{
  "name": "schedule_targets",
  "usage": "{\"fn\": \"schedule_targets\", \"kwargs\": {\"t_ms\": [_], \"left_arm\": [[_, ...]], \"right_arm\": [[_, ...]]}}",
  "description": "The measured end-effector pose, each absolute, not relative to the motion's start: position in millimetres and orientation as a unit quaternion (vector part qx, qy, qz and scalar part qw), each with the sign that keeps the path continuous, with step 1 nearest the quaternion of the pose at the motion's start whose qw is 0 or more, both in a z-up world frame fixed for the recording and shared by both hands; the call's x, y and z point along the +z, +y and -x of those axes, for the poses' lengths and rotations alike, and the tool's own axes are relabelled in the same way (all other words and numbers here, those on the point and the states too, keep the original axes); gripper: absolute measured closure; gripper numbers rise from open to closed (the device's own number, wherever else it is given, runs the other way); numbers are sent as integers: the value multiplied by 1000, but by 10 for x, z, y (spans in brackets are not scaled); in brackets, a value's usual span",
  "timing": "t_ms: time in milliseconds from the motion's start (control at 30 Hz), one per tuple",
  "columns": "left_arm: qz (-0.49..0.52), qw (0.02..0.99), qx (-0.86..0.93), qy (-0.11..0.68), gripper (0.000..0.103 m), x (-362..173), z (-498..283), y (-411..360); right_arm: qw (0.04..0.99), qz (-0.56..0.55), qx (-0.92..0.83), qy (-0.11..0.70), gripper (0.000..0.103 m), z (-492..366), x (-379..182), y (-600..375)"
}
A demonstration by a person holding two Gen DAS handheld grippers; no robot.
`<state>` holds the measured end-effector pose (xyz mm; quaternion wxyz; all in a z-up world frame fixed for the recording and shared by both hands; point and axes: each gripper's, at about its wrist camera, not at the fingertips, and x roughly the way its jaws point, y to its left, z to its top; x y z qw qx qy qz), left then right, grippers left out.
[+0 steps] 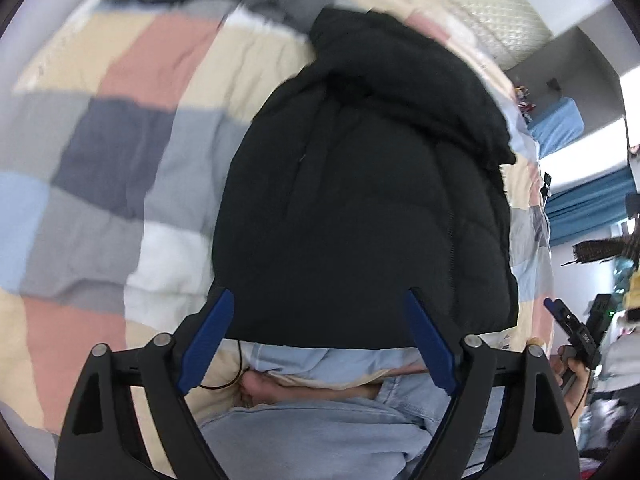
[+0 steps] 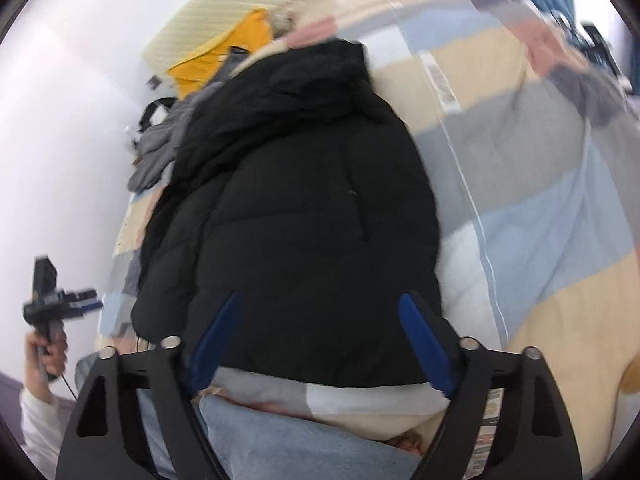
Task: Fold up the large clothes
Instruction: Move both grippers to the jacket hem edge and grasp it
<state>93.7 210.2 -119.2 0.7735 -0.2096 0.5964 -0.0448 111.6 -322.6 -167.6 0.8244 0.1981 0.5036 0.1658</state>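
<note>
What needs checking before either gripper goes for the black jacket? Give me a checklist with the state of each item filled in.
1. Left gripper jaws open and empty: ok.
2. Right gripper jaws open and empty: ok.
3. Black puffer jacket lying on the patchwork quilt, held by neither gripper: ok.
4. Jacket hem nearest both grippers, visible and unobstructed: ok.
5. Jacket spread flat: not ok; the far hood end is bunched.
6. Sleeve positions: cannot tell; they are lost in the dark fabric.
</note>
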Motion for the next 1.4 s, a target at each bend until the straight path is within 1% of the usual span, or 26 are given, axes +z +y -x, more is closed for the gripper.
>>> {"fn": "schedule_targets", "kwargs": {"t_ms": [67, 233, 267, 300, 400, 467, 633, 700, 767, 833, 933, 1000, 1200, 1267, 1300, 1333, 1367, 1400], "left_arm": [[227, 760, -43, 608, 24, -1367, -976, 2215], [253, 727, -35, 637, 27, -1738, -1034, 2387], [268, 716, -38, 643, 31, -1798, -1043, 2417], [285, 708, -40, 645, 31, -1846, -1042, 2453], [290, 699, -29, 653, 31, -1930, -1066, 2513], [302, 688, -21, 660, 31, -2004, -1069, 2544], [334, 662, -4, 671, 31, -2160, -1060, 2651], [346, 651, 2, 675, 31, -2213, -1049, 2678], [350, 647, 2, 677, 31, -2240, -1052, 2718], [349, 644, 0, 681, 31, -2249, -1062, 2704], [350, 642, 5, 682, 31, -2258, -1078, 2706], [352, 640, 5, 683, 31, -2259, -1083, 2693], [341, 638, 15, 690, 31, -2256, -1085, 2694], [337, 638, 18, 692, 31, -2256, -1098, 2694], [334, 638, 17, 693, 31, -2257, -1102, 2688], [331, 639, 15, 694, 31, -2259, -1108, 2683], [330, 640, 13, 694, 31, -2258, -1114, 2682], [330, 641, 12, 693, 31, -2255, -1117, 2688]], "right_arm": [[814, -226, 159, 511, 28, -1184, -1777, -3316], [797, -251, 140, 532, 27, -1370, -1953, -3447], [794, -252, 137, 536, 27, -1401, -1983, -3458], [791, -252, 130, 543, 26, -1433, -2033, -3471], [782, -256, 97, 561, 22, -1496, -2174, -3533], [774, -260, 81, 571, 22, -1518, -2259, -3585], [746, -288, 47, 598, 17, -1563, -2506, -3702], [738, -297, 44, 605, 16, -1579, -2567, -3720], [734, -305, 48, 605, 13, -1588, -2591, -3738], [734, -311, 57, 601, 9, -1601, -2577, -3726], [730, -322, 94, 595, 9, -1620, -2560, -3683], [710, -338, 154, 598, 9, -1616, -2569, -3607], [703, -316, 238, 591, 9, -1596, -2432, -3375], [707, -319, 256, 578, 13, -1566, -2368, -3384], [710, -318, 265, 570, 24, -1552, -2328, -3379], [714, -313, 271, 564, 38, -1544, -2291, -3363], [718, -307, 275, 561, 45, -1548, -2260, -3353], [722, -301, 278, 558, 59, -1510, -2225, -3354]]}}
